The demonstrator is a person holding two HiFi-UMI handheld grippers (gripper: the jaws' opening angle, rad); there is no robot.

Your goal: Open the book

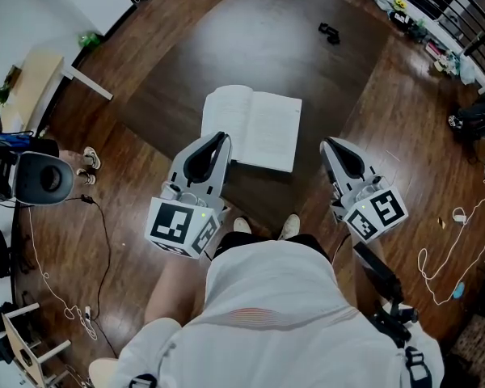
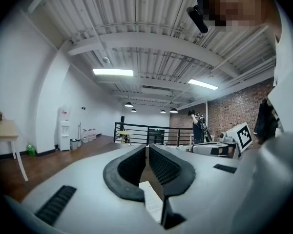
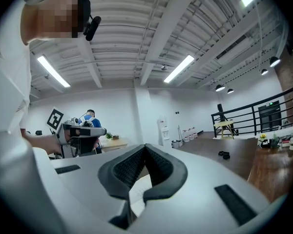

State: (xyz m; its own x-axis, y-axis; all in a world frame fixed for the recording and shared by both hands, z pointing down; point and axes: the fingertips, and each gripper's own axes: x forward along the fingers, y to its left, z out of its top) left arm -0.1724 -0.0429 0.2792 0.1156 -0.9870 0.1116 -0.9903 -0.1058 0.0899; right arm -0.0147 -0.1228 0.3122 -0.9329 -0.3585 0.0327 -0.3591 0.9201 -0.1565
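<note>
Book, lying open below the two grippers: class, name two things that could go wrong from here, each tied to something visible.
1. The book lies open with nothing holding it. The left gripper and right gripper are both shut, empty and off it, so pages may flop over.
2. The person's shoes stand close to its near edge, so a step forward could tread on it.

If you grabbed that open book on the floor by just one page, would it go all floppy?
Probably. The book lies open and flat, showing white paper pages, so one page would likely bend or tear. It looks fairly thin, so probably light, and might sag at the spine. Lying flat, it shouldn't roll or tip.
</note>
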